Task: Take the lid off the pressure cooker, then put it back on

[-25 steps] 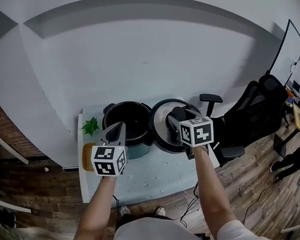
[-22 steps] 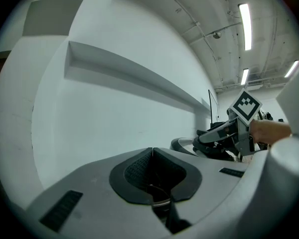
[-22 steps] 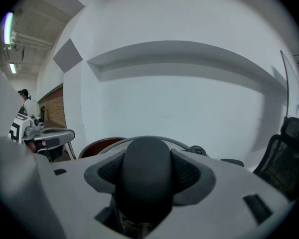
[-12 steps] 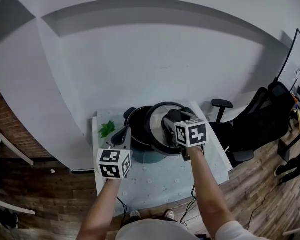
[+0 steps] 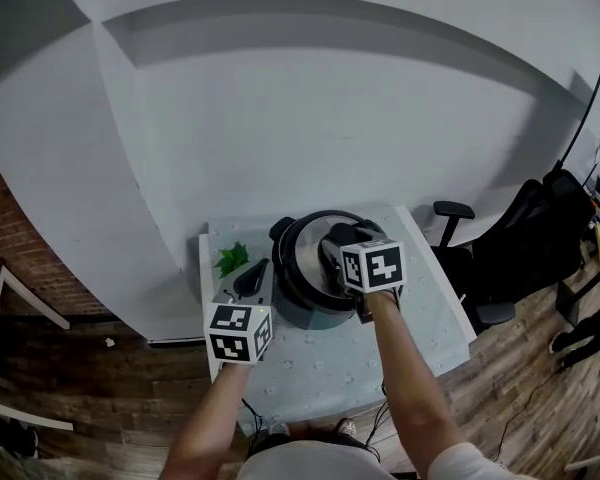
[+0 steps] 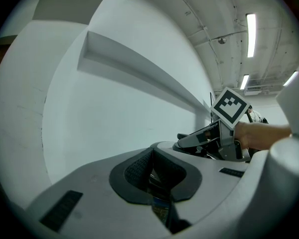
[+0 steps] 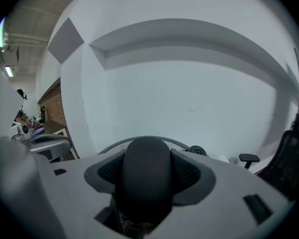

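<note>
Only the right gripper view shows the right gripper (image 7: 146,179) clamped on the black handle (image 7: 145,158). The head view shows the lid (image 5: 305,251) over the pressure cooker (image 5: 302,314), its seating unclear. The left gripper (image 6: 151,171) is closed and empty.

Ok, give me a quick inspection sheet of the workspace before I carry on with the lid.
Surface: pale table, bare in front.
Job's things: lid over the pressure cooker; seating cannot be told.
Clutter: green plant sprig left of the cooker.
Grippers: right gripper shut on lid handle; left gripper shut, empty, beside the cooker.
Cables: nothing seen on the table.
Surroundings: white wall, office chair at right, wood floor.
</note>
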`<state>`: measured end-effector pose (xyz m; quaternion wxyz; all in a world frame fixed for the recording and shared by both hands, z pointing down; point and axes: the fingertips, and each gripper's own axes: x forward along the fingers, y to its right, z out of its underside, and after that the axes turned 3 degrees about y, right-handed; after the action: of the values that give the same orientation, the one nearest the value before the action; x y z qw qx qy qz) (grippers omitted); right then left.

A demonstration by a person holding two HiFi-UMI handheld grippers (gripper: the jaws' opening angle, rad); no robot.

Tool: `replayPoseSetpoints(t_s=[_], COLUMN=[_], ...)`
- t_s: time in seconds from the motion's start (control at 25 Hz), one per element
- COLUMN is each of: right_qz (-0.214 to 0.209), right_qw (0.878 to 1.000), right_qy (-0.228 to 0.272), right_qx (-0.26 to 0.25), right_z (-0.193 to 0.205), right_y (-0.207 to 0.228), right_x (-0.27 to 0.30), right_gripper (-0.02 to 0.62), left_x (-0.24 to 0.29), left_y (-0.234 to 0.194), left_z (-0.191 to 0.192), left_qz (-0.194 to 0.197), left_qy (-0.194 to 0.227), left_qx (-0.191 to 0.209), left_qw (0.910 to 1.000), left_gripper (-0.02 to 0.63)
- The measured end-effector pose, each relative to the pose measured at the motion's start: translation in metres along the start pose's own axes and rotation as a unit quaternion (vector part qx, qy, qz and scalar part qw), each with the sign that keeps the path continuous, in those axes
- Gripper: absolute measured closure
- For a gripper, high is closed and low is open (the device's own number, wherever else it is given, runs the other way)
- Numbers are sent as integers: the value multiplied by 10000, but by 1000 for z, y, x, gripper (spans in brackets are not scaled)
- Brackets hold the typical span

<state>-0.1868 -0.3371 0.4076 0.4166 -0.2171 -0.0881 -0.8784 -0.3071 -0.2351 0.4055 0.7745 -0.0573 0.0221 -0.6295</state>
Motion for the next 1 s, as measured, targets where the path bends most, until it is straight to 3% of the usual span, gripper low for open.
replayPoseSetpoints(t_s=[1.0], right_qz=[408], right_qw=[9975], right_qy=[-577], right_qx=[76], right_z=[6], right_y=[-3], right_x=[50], right_gripper=[319], left_x=[27], left_y=[-23], left_z=[11], left_qz=[275], left_qy=[-70], left_qx=[-184], left_qw=[9994], left_gripper=[592])
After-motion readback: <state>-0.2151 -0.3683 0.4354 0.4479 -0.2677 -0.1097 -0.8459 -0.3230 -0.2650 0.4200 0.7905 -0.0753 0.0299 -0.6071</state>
